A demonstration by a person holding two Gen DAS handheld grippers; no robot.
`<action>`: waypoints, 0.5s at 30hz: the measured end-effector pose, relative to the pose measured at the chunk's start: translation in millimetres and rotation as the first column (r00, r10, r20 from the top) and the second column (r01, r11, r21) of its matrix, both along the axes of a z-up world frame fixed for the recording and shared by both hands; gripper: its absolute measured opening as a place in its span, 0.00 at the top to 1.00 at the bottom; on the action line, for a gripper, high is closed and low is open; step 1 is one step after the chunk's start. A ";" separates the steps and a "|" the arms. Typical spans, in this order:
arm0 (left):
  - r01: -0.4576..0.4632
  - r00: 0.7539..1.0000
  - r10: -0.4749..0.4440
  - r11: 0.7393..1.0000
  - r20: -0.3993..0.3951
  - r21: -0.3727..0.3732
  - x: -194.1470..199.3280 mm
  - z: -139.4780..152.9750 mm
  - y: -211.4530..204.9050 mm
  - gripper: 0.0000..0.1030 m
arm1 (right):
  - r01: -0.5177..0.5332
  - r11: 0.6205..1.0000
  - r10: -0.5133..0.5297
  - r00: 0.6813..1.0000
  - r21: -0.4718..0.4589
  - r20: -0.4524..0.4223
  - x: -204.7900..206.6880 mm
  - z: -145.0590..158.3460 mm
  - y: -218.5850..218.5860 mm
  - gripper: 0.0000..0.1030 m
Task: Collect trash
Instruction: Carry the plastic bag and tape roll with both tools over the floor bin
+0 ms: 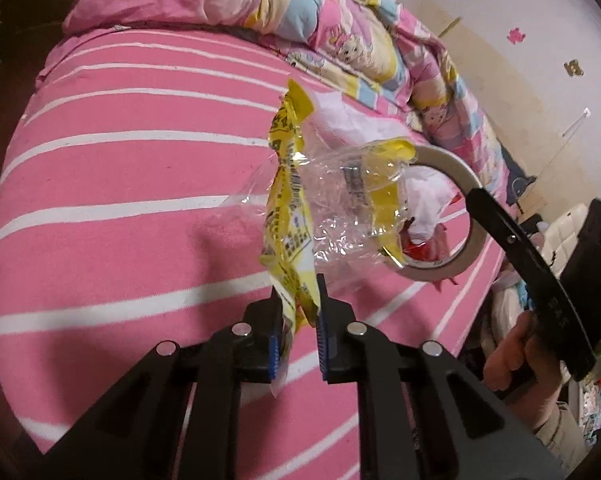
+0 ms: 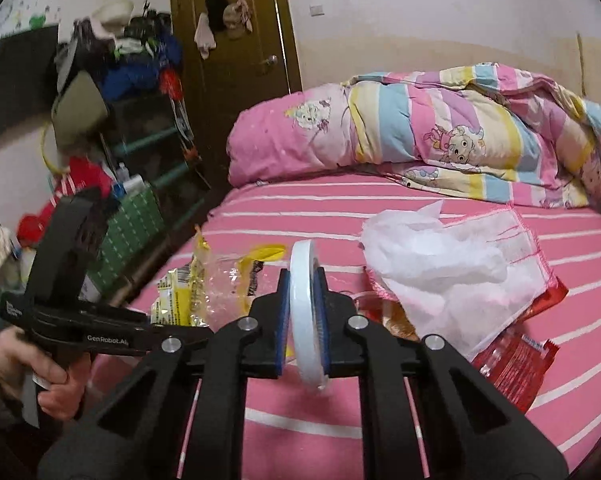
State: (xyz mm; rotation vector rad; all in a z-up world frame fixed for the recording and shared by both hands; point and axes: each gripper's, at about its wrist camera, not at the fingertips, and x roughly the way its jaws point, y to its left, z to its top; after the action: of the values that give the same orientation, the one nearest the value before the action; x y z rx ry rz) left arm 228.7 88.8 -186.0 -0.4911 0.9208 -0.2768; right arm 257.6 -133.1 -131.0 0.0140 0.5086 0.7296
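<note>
My left gripper point(image 1: 298, 292) is shut on a yellow and clear plastic wrapper point(image 1: 300, 184) and holds it above the pink striped bed point(image 1: 120, 184). The wrapper also shows in the right wrist view point(image 2: 204, 284), left of my right gripper. My right gripper point(image 2: 302, 276) is shut on a white roll of tape point(image 2: 304, 312), held edge-on above the bed. The tape roll point(image 1: 456, 176) shows in the left wrist view, just behind the wrapper. A white tissue or cloth point(image 2: 448, 272) lies on red snack wrappers point(image 2: 512, 364) on the bed, right of the tape.
A rolled pink cartoon quilt point(image 2: 380, 132) lies at the bed's far end. A cluttered shelf with clothes point(image 2: 132, 92) and a brown door point(image 2: 236, 40) stand left of the bed. The wall point(image 1: 540, 40) runs along the bed's far side.
</note>
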 end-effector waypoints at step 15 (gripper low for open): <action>-0.117 0.990 0.121 0.991 0.071 -0.057 -81.4 51.4 22.8 0.87 | 0.025 0.986 -0.023 1.000 0.166 -0.018 -38.9 32.1 -23.7 0.89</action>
State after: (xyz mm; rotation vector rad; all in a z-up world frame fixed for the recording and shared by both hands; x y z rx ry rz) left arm 147.3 111.6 -134.6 -0.5792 0.8099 -0.2098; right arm 218.7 -156.8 -98.8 0.1820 0.4614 0.7473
